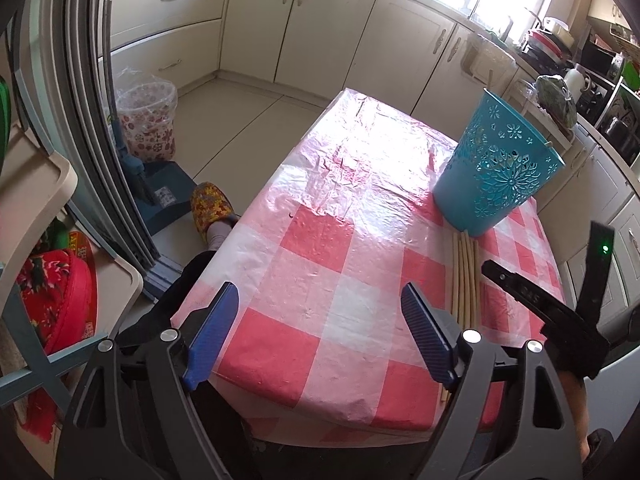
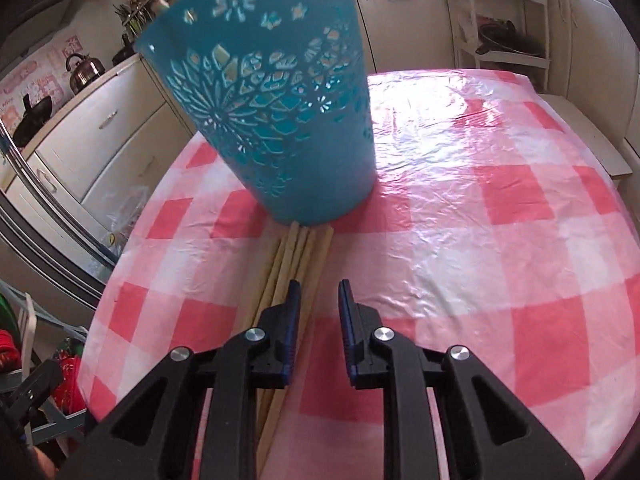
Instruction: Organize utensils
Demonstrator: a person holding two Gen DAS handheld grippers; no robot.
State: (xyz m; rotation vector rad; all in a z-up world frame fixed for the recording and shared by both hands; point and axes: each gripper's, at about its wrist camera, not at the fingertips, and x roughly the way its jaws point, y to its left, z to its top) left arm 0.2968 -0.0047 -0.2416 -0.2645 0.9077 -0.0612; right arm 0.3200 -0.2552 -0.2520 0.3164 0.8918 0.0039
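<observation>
A blue cut-out plastic holder [image 1: 498, 168] stands upright on the red-and-white checked table [image 1: 320, 264]; it also shows in the right wrist view [image 2: 276, 100]. Several wooden chopsticks [image 1: 464, 276] lie side by side on the cloth, their far ends at the holder's base, and show in the right wrist view [image 2: 296, 264]. My left gripper [image 1: 320, 300] is open wide and empty above the table's near edge, left of the chopsticks. My right gripper [image 2: 319, 292] is open with a narrow gap, empty, its left finger over the chopsticks. It appears in the left wrist view [image 1: 532, 292].
The table has a plastic cover over the checked cloth [image 2: 480, 200]. Cream kitchen cabinets [image 1: 320, 20] line the far walls. A patterned bin [image 1: 150, 124] and a blue dustpan [image 1: 164, 196] stand on the floor to the left. A shelf unit [image 2: 504, 20] is behind the table.
</observation>
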